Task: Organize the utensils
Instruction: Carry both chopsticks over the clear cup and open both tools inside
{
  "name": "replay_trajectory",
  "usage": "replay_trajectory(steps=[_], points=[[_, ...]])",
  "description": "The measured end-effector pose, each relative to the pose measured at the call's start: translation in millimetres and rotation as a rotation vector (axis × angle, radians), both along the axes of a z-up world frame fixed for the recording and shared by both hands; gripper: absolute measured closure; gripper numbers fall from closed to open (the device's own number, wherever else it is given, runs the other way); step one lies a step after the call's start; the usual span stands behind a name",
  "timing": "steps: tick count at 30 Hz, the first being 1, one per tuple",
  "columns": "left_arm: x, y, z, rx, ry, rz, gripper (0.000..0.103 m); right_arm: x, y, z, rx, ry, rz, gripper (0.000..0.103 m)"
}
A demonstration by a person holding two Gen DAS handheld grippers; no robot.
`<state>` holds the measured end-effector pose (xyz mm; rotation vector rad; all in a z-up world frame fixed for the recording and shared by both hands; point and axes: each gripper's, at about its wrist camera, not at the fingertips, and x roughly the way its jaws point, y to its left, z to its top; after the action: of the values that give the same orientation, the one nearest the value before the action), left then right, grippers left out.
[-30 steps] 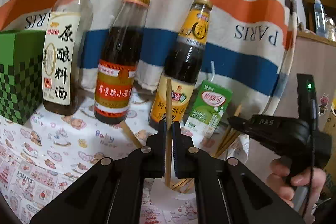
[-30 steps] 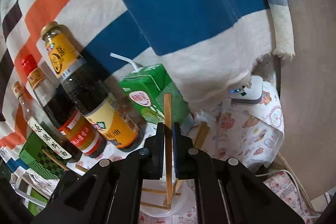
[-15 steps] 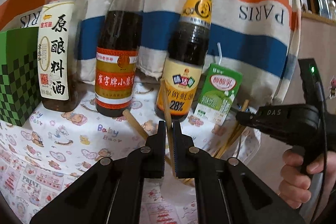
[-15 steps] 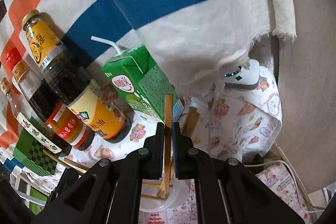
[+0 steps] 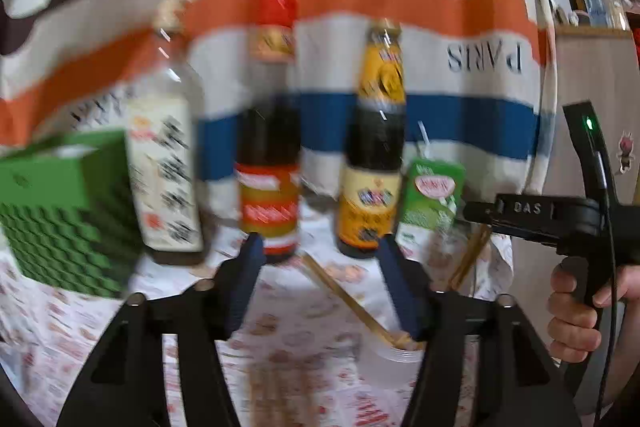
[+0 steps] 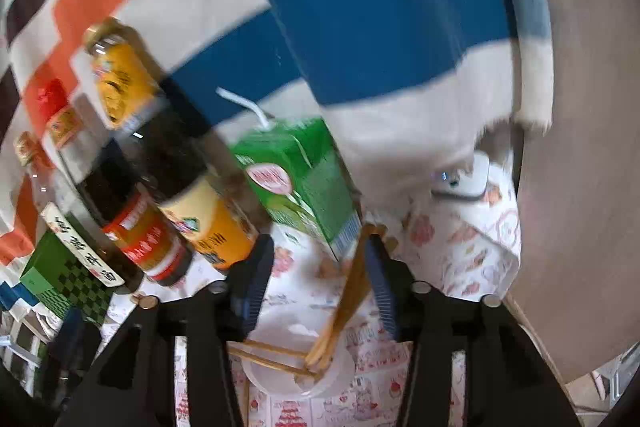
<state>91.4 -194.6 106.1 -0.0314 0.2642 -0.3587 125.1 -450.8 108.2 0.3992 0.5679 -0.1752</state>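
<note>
Chopsticks (image 6: 344, 311) stand in a clear cup (image 6: 288, 379) on the bench (image 6: 460, 247), and both tools hang over it with nothing in them. Going left to right in the left wrist view: a green checked box (image 5: 60, 211), a clear bottle (image 5: 164, 171), a red-capped bottle (image 5: 268, 163) and a yellow-labelled bottle (image 5: 372, 163) stand beyond the left hand-held gripper (image 5: 320, 283), whose fingers are spread wide and empty; a green carton (image 5: 432, 199) with a straw is ahead and to the right, and further right the right hand (image 5: 576, 311) grips its tool. One chopstick (image 5: 352, 303) slants from ahead of the left tool down to the cup, which sits just below and right of the gap. In the right wrist view the right hand-held gripper (image 6: 320, 267) is also spread apart and empty; the cup lies straight below its gap, and a bundle of sticks leans up and away along the inner face of its right finger, whether touching I cannot tell, while two sticks lie across the rim toward the left. That tool looks the nearer one to the cup. Any next pick likely turns on finding loose sticks; I see none clearly. The bench carries a cartoon-print cloth, a striped towel (image 6: 360, 27) hangs behind, and a plain panel closes the right side.
</note>
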Motion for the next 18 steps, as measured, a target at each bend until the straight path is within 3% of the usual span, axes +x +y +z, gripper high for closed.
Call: replay_trajectory(steps=[5,9,13,18], points=[[-22,40,21,0.043,-0.082,0.11,0.017,-12,20,15,-0.046,-0.08,0.032,0.035],[-37,70,28,0.078,-0.119,0.168,0.002,-12,46,17,-0.054,-0.092,0.092,0.034],[-44,99,27,0.085,-0.08,0.177,0.0,-19,75,23,-0.053,-0.141,0.182,0.022],[-50,120,22,0.091,-0.071,0.227,0.0,-26,110,18,-0.175,-0.132,0.223,0.019]])
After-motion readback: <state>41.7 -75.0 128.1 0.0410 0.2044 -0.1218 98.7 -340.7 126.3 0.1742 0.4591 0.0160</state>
